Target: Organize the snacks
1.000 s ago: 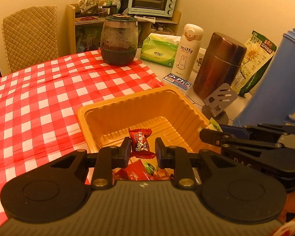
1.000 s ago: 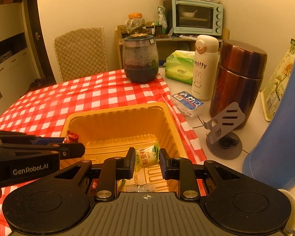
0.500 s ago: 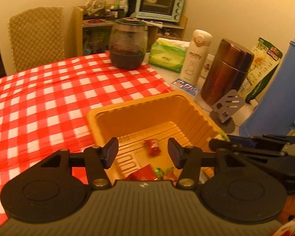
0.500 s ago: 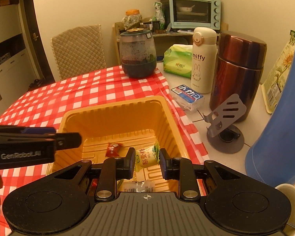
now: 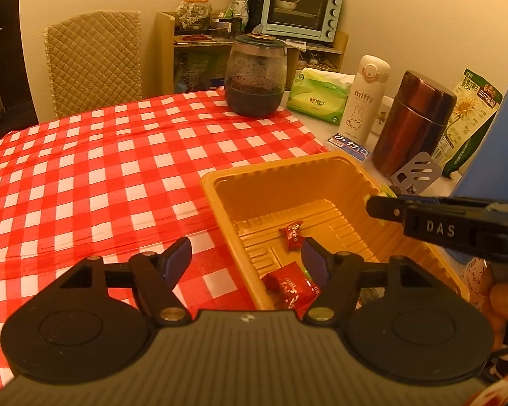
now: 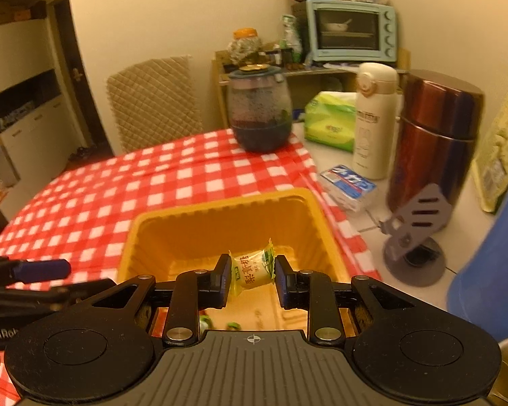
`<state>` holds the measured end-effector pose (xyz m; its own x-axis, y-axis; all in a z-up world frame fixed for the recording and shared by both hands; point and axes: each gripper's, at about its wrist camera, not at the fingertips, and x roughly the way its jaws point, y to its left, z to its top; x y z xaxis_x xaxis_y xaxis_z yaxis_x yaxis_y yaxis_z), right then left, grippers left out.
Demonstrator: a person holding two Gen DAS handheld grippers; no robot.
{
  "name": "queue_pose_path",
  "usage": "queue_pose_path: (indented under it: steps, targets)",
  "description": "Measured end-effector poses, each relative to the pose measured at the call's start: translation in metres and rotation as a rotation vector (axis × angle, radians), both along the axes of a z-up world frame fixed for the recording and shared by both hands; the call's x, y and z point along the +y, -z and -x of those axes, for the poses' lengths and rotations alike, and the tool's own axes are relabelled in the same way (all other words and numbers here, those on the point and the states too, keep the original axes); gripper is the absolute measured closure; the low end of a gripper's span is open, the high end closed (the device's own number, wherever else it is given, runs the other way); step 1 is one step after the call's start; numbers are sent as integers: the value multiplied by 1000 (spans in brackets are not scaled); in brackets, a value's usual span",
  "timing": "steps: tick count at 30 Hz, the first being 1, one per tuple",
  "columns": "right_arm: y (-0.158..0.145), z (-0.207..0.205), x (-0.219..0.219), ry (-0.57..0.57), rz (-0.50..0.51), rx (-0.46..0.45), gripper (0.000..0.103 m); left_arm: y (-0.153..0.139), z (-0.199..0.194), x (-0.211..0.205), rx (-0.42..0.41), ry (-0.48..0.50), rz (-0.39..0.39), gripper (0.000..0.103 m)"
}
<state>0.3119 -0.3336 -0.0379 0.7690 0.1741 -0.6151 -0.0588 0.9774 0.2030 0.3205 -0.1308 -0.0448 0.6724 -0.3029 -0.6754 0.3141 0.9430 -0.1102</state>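
Only rightward: tool-pinched green candy (image 6: 253, 268)

A dark jar (image 5: 256, 76), miffy bottle (image 5: 365, 96) and brown flask (image 5: 412, 121) stand behind.

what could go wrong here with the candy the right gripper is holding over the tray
The right gripper pinches the green candy only by its wrapper sides, so it might slip or twist before release. It hangs near the orange tray's near end, so an early drop could land outside. The open left gripper sits close by at the tray's left rim, so the two could bump.
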Motion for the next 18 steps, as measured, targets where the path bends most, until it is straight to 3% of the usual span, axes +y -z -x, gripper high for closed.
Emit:
queue_pose_path:
  steps: [2,14,18]
  targets:
    - [-1,0,0,2,-15,-13,38,0,1,2,-1,-4,-1,28]
    - [-6,29,-15,69,-40,15,37,-4,22,14,14,-51,9,8]
    - [-11,50,-17,86,-51,39,37,-12,37,23,19,-71,49,3]
